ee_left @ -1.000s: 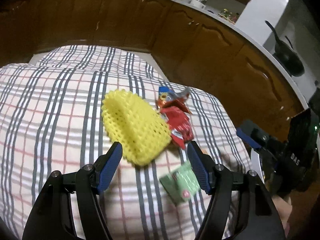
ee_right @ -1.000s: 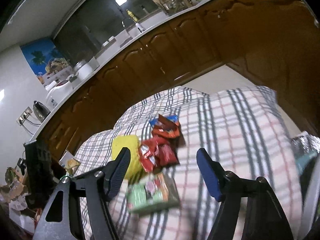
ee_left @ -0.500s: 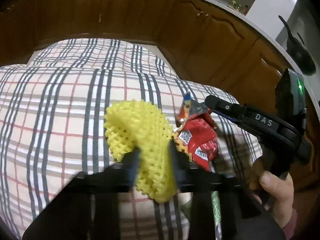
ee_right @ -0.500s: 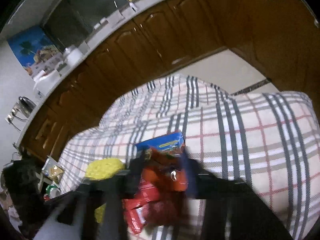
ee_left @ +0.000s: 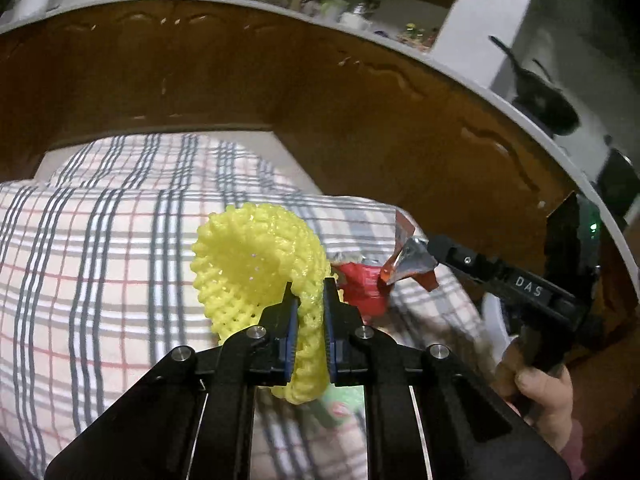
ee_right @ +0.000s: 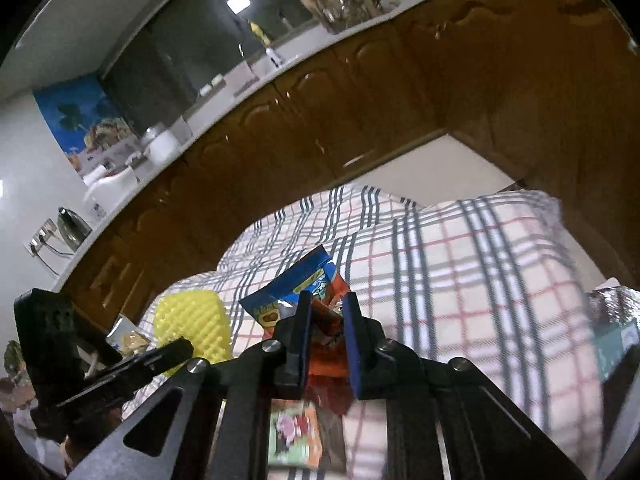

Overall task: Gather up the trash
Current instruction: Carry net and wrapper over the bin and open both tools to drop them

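A yellow foam fruit net (ee_left: 256,264) is pinched between the blue pads of my left gripper (ee_left: 307,288), which is shut on it and holds it lifted off the checked tablecloth (ee_left: 100,260). In the right wrist view the net (ee_right: 192,324) shows at lower left. My right gripper (ee_right: 327,300) has its jaws closing, with the pads pressing on a crumpled blue and orange snack wrapper (ee_right: 296,288). The left wrist view shows that wrapper (ee_left: 408,264) raised at the right gripper's tip. A red wrapper (ee_left: 362,288) lies beneath it. A green packet (ee_right: 296,436) lies flat under the right gripper.
Brown kitchen cabinets (ee_left: 240,92) under a grey worktop curve behind the table. A silver bag (ee_right: 612,308) sits at the table's right edge. A hand (ee_left: 540,396) holds the right gripper's handle. Clutter stands at lower left (ee_right: 132,340) off the table.
Both grippers went from open to closed: the left on the yellow net, the right on the blue and orange wrapper. Both items have since come up off the cloth.
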`<control>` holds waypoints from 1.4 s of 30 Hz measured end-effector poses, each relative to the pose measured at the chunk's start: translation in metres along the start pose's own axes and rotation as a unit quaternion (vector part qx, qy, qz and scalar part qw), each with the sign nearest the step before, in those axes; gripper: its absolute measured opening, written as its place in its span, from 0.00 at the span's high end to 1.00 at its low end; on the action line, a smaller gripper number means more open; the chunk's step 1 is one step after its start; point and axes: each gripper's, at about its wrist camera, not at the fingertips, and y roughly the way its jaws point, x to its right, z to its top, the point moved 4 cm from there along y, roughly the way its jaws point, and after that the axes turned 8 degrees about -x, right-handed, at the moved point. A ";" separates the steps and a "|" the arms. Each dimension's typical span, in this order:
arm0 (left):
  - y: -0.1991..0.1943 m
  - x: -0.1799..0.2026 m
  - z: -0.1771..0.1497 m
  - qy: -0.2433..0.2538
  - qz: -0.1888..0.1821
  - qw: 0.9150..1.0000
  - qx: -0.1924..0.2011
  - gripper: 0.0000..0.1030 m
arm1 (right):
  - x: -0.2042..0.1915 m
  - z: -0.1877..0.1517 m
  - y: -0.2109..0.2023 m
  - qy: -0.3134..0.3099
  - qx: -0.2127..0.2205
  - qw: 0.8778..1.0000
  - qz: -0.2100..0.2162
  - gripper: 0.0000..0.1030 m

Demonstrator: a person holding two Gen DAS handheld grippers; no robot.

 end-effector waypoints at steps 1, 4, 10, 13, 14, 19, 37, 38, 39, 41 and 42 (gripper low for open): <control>-0.003 0.006 -0.001 0.005 -0.005 1.000 0.001 0.91 | 0.002 -0.002 -0.007 0.002 0.004 1.000 0.000 0.86; -0.006 0.027 -0.008 0.021 -0.020 1.000 -0.002 0.91 | 0.010 -0.012 -0.030 0.009 0.021 1.000 -0.010 0.86; 0.000 0.068 -0.022 0.045 -0.051 0.997 -0.020 0.91 | 0.030 -0.031 -0.072 0.034 0.044 0.998 -0.017 0.86; 0.002 0.086 -0.029 0.056 -0.065 0.996 -0.029 0.91 | 0.039 -0.040 -0.090 0.045 0.052 0.997 -0.020 0.86; 0.003 0.093 -0.031 0.061 -0.070 0.995 -0.032 0.91 | 0.040 -0.042 -0.094 0.046 0.055 0.997 -0.023 0.86; 0.011 0.124 -0.040 0.083 -0.086 0.992 -0.046 0.91 | 0.062 -0.056 -0.124 0.062 0.077 0.994 -0.046 0.86; 0.042 0.230 -0.059 0.149 -0.150 0.973 -0.092 0.91 | 0.144 -0.091 -0.207 0.132 0.127 0.975 -0.122 0.86; 0.044 0.234 -0.058 0.150 -0.154 0.972 -0.095 0.91 | 0.146 -0.091 -0.209 0.134 0.128 0.975 -0.125 0.86; 0.047 0.239 -0.058 0.151 -0.159 0.971 -0.099 0.91 | 0.148 -0.092 -0.210 0.136 0.129 0.974 -0.126 0.86; 0.051 0.249 -0.059 0.152 -0.167 0.969 -0.105 0.91 | 0.153 -0.093 -0.213 0.139 0.131 0.973 -0.129 0.86; 0.054 0.254 -0.059 0.155 -0.170 0.967 -0.107 0.91 | 0.155 -0.095 -0.214 0.140 0.131 0.973 -0.131 0.86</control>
